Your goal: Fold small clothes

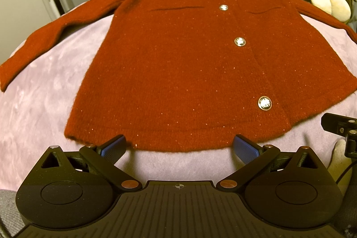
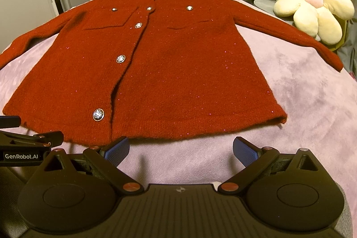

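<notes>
Red cardigan (image 1: pixel 178 64) lies flat just ahead of both grippers, left gripper (image 1: pixel 179 146) & right gripper (image 2: pixel 181 147), both spread wide, holding nothing. Risk: pinching only 1 hem layer, so the front gapes mid-fold.

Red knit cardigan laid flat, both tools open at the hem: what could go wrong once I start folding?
1. The red knit cardigan gapes along its front opening near the large shiny bottom button; a pull there may lift only one layer.
2. Both long sleeves lie spread wide, so they may drag and bunch on the fuzzy lilac blanket.
3. The left tool and right tool sit close together and could collide.
</notes>
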